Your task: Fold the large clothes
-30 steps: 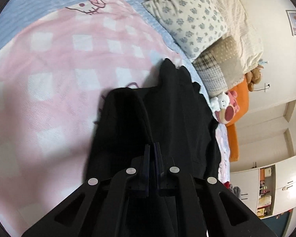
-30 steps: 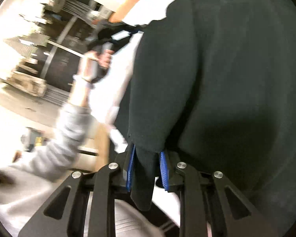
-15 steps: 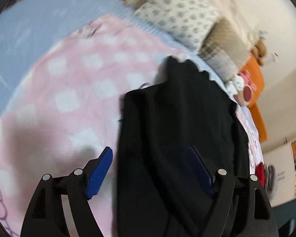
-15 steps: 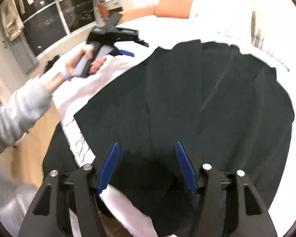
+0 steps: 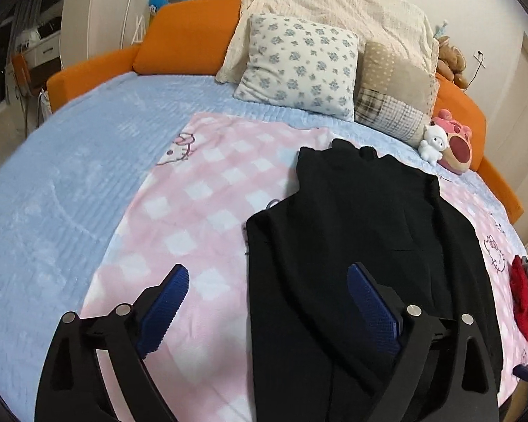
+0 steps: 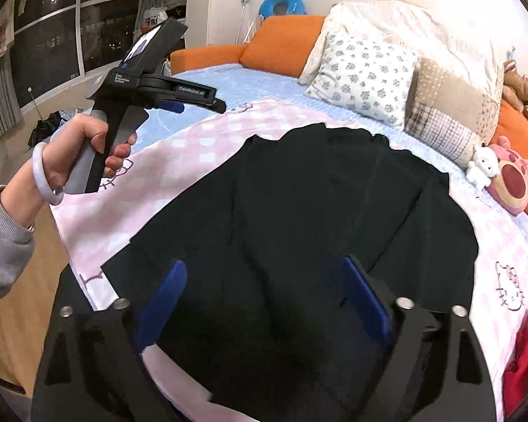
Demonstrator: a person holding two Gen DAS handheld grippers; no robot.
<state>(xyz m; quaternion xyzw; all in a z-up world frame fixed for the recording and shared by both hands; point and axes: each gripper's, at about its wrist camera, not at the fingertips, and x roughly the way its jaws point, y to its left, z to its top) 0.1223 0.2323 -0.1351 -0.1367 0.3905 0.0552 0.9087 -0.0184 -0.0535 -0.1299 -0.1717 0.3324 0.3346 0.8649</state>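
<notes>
Black garment [image 5: 362, 246] in the left wrist view lies flat on the pink blanket [image 5: 200, 211] ahead of the left tool [image 5: 264, 313], jaws opening, gripping nothing. From the right wrist view, the right tool [image 6: 264, 302] likewise opens over it; soft, limp cloth, best pinched at an edge.

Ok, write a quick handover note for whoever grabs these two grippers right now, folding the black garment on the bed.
Left gripper: jaws opening, nothing between the pads, above the garment's left edge.
Right gripper: jaws opening, holding nothing, above the near end.
Black garment: lying released on the pink checked blanket, long sides folded in, forming a long strip.
Done: lengthwise folding, by the look of it.
Left: probably fold the strip crosswise and smooth it. Red clothing waits at the right edge.
</notes>
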